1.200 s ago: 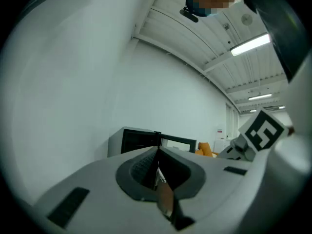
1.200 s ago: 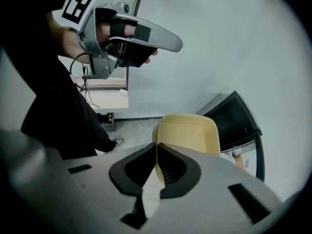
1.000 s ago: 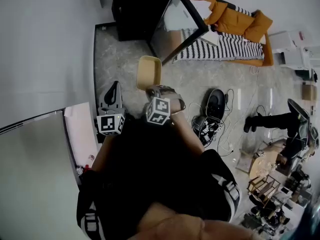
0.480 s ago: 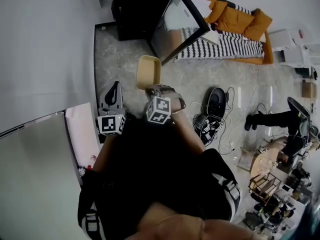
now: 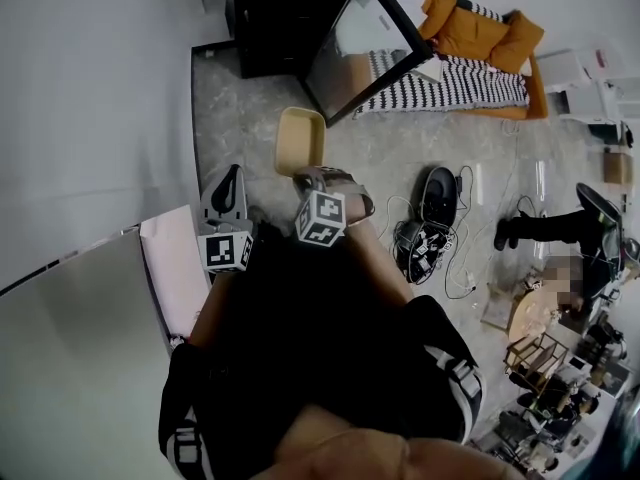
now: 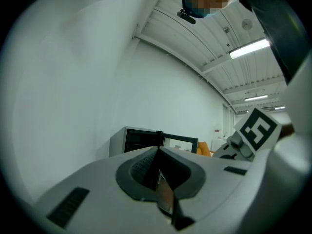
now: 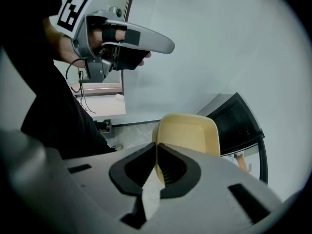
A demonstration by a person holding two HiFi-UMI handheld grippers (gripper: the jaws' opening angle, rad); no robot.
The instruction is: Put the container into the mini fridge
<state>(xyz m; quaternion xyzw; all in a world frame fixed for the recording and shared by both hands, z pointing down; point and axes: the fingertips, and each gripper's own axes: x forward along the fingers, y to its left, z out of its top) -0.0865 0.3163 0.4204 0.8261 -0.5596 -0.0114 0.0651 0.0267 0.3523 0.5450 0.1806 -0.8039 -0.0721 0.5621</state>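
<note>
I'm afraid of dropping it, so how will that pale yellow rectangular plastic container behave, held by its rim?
The pale yellow rectangular plastic container is probably stiff: it stands out from the right gripper without sagging. It looks shallow and empty, so it is likely light. Pinched at one edge only, it may pivot if swung.

I see the container [image 5: 300,140] as a pale yellow, shallow tub with rounded corners, and from above I look into its empty hollow. It hangs clear of the floor, pinched at its near rim by my right gripper [image 7: 157,144], whose jaws are closed on the thin wall. The fridge [image 5: 283,16] is black and boxy, standing on the floor by the white wall, its door [image 5: 362,46] swung wide open. The container sits outside it, near the dark opening but apart from it
</note>
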